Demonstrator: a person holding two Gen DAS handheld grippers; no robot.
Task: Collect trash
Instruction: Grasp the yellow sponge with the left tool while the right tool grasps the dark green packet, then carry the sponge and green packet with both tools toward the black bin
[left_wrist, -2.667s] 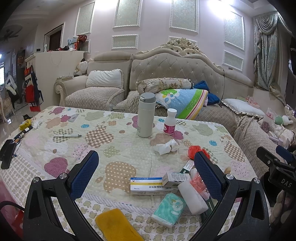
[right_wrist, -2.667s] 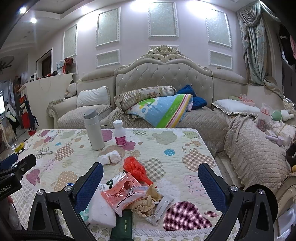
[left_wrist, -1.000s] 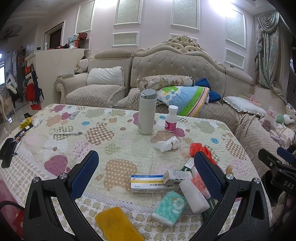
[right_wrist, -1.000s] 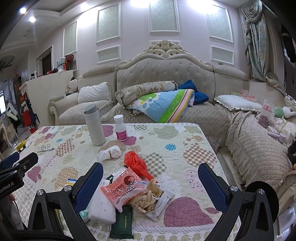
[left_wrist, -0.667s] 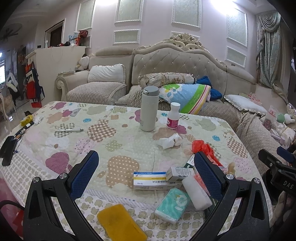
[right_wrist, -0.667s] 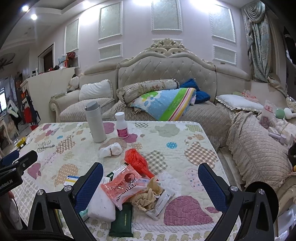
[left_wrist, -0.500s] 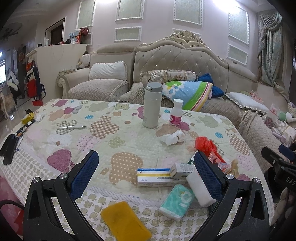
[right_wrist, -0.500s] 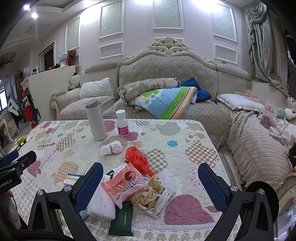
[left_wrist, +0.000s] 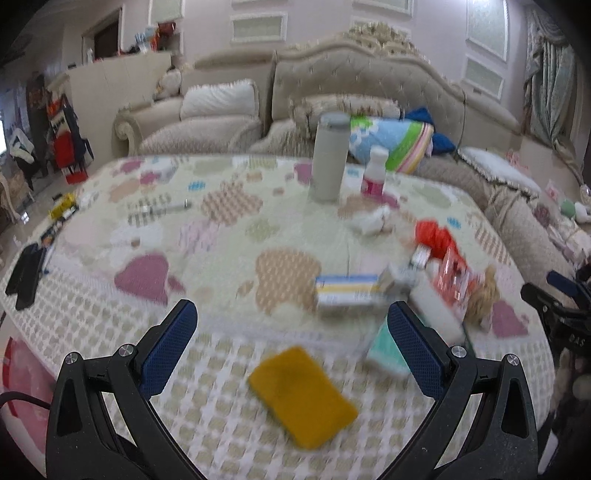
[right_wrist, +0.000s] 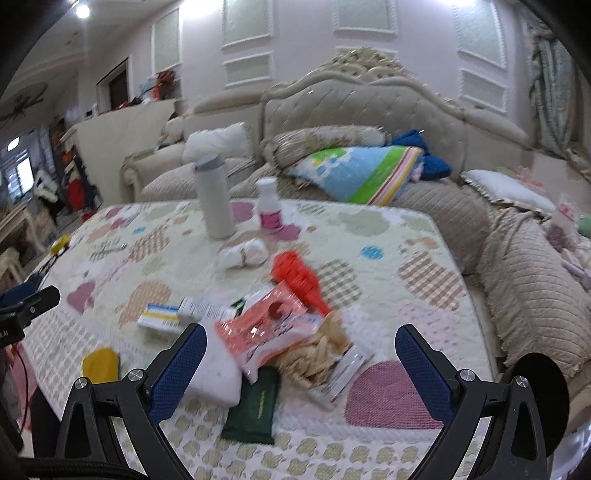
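Both the left gripper (left_wrist: 291, 332) and right gripper (right_wrist: 301, 349) hovered with jaws spread and empty. The trash heap (right_wrist: 291, 332) lay on the quilted table (right_wrist: 406, 236) below the right gripper; a straight descent onto the pink wrapper (right_wrist: 266, 325) seemed best.

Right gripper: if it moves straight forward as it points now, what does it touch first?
Probably the pink snack packet on the trash pile, centred between the open right gripper fingers; depth is uncertain.

A tall grey bottle (right_wrist: 215, 195) stands beside a small white bottle with a pink label (right_wrist: 269, 209). A big beige sofa (right_wrist: 369, 107) sits behind.
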